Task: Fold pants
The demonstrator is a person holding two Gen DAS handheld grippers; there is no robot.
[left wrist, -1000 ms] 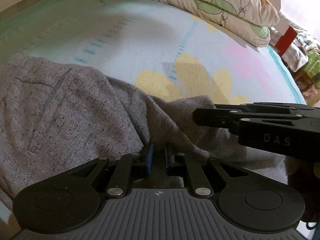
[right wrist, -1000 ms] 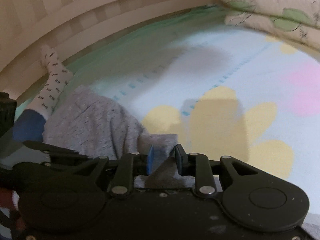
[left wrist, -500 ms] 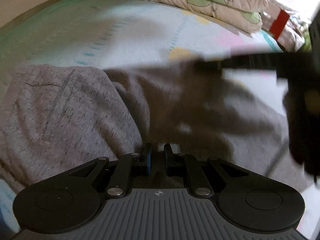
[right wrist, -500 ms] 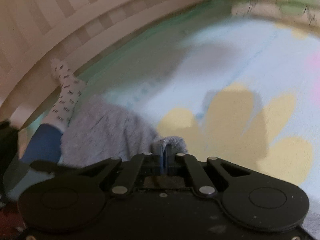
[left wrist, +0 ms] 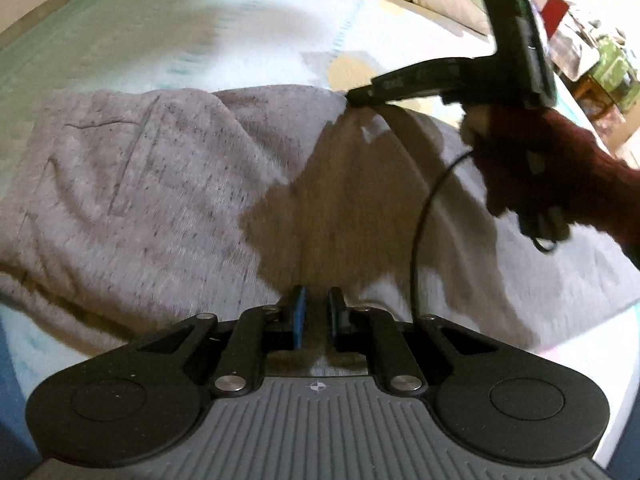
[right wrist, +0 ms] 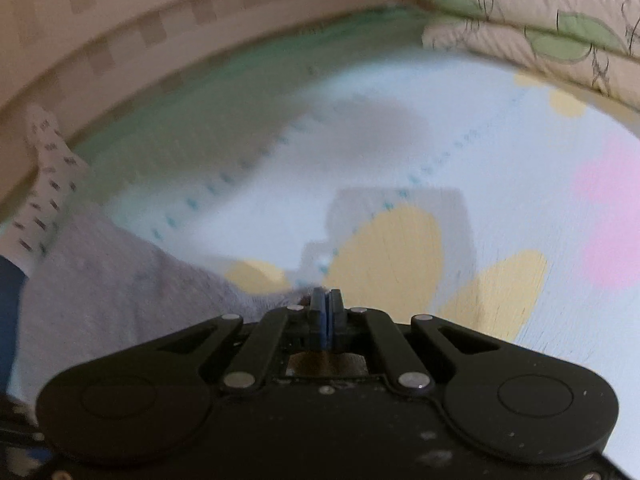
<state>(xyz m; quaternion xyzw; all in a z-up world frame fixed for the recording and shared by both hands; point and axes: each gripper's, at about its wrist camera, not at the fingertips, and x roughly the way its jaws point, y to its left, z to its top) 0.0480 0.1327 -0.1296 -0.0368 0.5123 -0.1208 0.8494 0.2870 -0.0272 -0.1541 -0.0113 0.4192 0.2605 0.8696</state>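
Grey marled sweatpants (left wrist: 168,184): spread flat on bed, over a pastel sheet (right wrist: 400,152) w/ yellow and pink flower print plus dotted teal lines. Fabric covers most of the left wrist view; a stitched pocket outline shows on the left portion, creases nearby. In right wrist view the pants (right wrist: 112,280) lie lower left.

Left gripper (left wrist: 317,308): near edge of pants. Jaws a little apart, blue pads visible, grey fabric running into the gap between them; pads don't look pressed onto it. Motion blur around it.

Right gripper (right wrist: 326,308): jaws together, blue pads meeting, pinched on a far corner of the pants, fabric bunching at the left of the tips. Same unit seen from left wrist view (left wrist: 360,98), lifted at the pants' far edge, gripped by a hand in a dark red sleeve (left wrist: 560,168), black cable (left wrist: 420,216) looping down from it.

Writing/labels: none legible; gripper body markings too blurred to read.

Containers: none seen.

Other items: stacked pillows (right wrist: 540,28) w/ green leaf print, at bed's head. Pale wooden bed rail (right wrist: 180,40) along far side. White sock w/ dark dashes (right wrist: 44,176) at left, by the rail, next to the pants. Red object (left wrist: 556,14) and clutter beyond bed, upper right, indistinct.
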